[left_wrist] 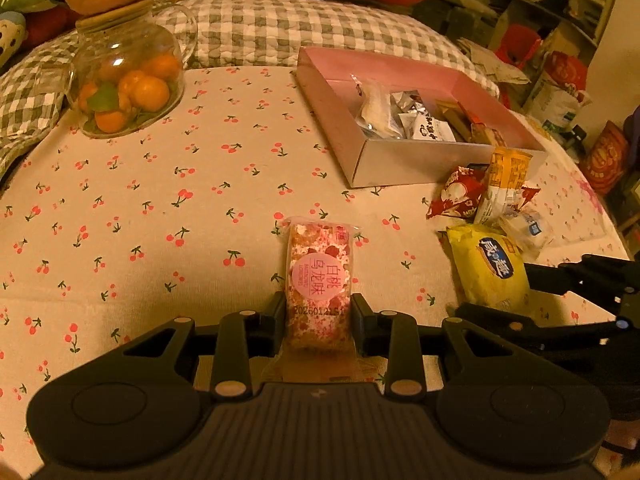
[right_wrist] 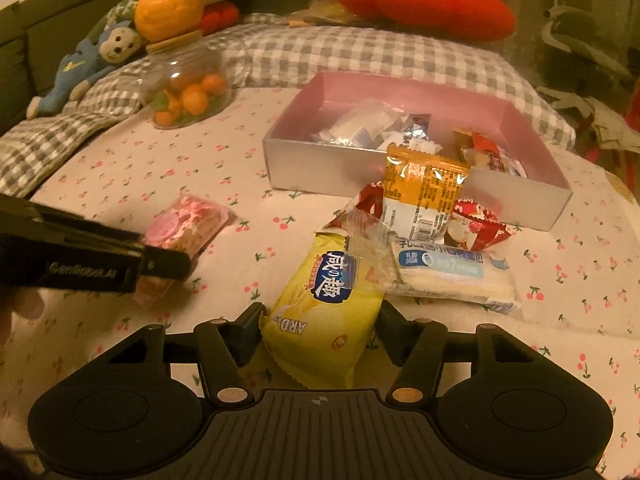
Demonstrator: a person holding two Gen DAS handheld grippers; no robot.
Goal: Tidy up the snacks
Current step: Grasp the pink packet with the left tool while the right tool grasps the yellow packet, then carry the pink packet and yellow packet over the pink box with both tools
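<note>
Left gripper [left_wrist: 318,314] clamps a pink snack [left_wrist: 319,280] between its 2 fingers, pressing against both long sides of the clear wrapper. That packet lies flat on a cherry-print cloth [left_wrist: 140,208], near the front edge and left of the other snacks.

Right gripper [right_wrist: 320,330] sits around the near end of a yellow pack [right_wrist: 324,300], its fingers spread on either side; whether they touch the wrapper cannot be told. The pack rests on the cloth, and a clear wrapper overlaps its far right corner.

Just beyond lies a white-and-blue bar [right_wrist: 452,274], with an orange-topped packet [right_wrist: 420,196] propped upright over red packets [right_wrist: 480,224] behind it.

Farther back, touching that pile, stands an open box [right_wrist: 332,168] with silver walls and a pink inside, holding several wrapped snacks.

At the far left sits a glass jar [left_wrist: 128,80] of small oranges.
</note>
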